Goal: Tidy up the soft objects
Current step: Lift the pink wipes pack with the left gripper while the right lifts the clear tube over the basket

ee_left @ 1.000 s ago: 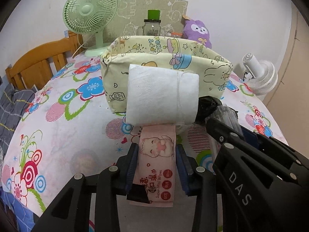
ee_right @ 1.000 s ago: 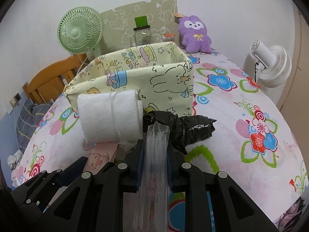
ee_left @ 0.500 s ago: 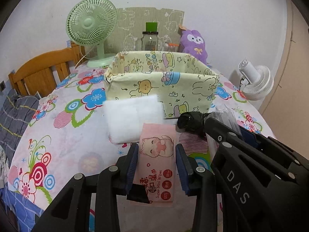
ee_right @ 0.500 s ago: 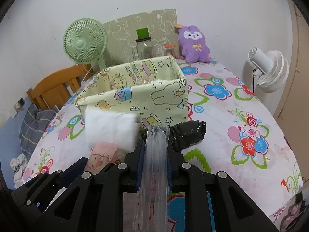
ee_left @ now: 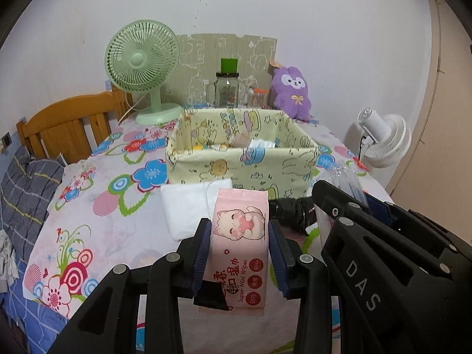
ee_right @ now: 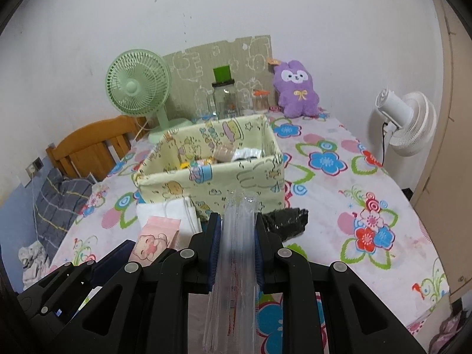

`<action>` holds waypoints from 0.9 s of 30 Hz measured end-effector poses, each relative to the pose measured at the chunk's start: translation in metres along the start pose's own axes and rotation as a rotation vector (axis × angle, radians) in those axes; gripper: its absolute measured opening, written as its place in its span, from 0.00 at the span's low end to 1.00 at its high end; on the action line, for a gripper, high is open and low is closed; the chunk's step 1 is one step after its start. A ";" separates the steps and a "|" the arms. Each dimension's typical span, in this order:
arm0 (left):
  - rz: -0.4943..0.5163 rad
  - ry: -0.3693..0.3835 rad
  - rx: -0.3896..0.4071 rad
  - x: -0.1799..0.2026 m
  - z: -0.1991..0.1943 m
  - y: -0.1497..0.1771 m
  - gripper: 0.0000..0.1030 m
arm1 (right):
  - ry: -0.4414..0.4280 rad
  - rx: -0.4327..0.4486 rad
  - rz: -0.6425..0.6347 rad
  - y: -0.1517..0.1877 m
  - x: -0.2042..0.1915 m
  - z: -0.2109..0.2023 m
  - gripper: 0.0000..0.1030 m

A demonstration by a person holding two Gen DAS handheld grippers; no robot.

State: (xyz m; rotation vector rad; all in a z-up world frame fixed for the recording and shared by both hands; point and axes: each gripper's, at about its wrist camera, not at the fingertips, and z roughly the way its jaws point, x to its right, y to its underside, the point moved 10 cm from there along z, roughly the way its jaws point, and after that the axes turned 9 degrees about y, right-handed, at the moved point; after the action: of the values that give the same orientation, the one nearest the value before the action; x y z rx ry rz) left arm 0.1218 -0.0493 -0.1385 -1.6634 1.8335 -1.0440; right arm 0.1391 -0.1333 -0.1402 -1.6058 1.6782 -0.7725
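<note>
My left gripper (ee_left: 239, 230) is shut on a pink pack of wet wipes (ee_left: 240, 244), held above the flowered table. Beside it, my right gripper (ee_right: 236, 224) is shut on a clear plastic pack (ee_right: 236, 244) that stands up between its pads. Ahead sits a yellow cartoon-print fabric basket (ee_left: 244, 165) (ee_right: 212, 183) with several small items inside. A white folded tissue pack (ee_left: 191, 206) (ee_right: 169, 212) and a crumpled black plastic bag (ee_left: 292, 209) (ee_right: 284, 219) lie on the table just in front of the basket, below both grippers.
A green desk fan (ee_left: 143, 65), a glass jar with a green lid (ee_left: 227, 88) and a purple plush toy (ee_left: 290, 91) stand behind the basket. A white fan (ee_right: 408, 121) stands off the table's right edge. A wooden chair (ee_left: 67, 126) is at far left.
Both grippers rose with their packs, so the basket, tissue pack and black bag sank in view and the basket's inside now shows.
</note>
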 end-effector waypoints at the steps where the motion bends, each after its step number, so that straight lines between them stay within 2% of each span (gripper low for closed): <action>1: 0.001 0.000 0.004 0.000 -0.002 -0.002 0.38 | -0.001 0.003 0.000 -0.002 0.000 -0.002 0.23; 14: 0.010 0.006 0.052 0.005 -0.021 -0.031 0.38 | -0.008 0.048 -0.001 -0.031 -0.003 -0.022 0.23; 27: 0.023 0.018 0.076 0.007 -0.020 -0.057 0.38 | 0.002 0.075 0.001 -0.059 -0.003 -0.024 0.23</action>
State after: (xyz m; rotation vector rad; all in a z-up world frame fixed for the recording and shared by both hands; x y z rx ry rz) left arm 0.1412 -0.0509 -0.0807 -1.5900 1.7970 -1.1079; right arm 0.1548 -0.1349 -0.0790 -1.5535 1.6322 -0.8268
